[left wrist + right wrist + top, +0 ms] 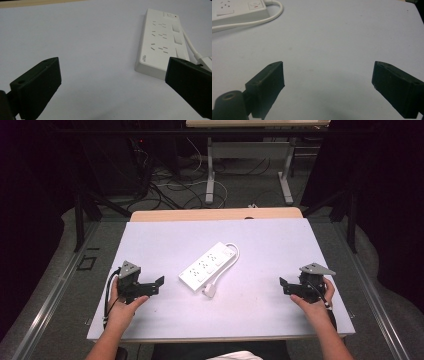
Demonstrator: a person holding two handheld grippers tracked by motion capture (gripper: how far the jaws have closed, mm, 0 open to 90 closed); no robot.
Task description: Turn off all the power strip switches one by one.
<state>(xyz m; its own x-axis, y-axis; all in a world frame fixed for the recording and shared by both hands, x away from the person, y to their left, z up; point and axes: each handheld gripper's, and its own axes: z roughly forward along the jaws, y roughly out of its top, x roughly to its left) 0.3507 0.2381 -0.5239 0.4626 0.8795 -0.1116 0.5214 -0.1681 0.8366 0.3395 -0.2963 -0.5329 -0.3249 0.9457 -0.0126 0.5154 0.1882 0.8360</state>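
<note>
A white power strip point(207, 265) lies slanted in the middle of the white table top point(270, 245), its white cord looping round the far end back to a plug point(210, 290) at its near end. My left gripper point(159, 285) rests open at the left, jaws toward the strip, nothing between them. In the left gripper view the power strip point(160, 45) lies ahead at the right, past the left gripper point(112, 82). My right gripper point(284, 286) rests open at the right. The right gripper view has the right gripper point(328, 87) over bare table, the power strip point(237, 11) at the top left.
A wooden table edge point(215, 213) runs behind the white top. Beyond it, on the floor, stand the metal legs of another table point(210, 175) among loose cables point(165, 190). Dark curtains close both sides.
</note>
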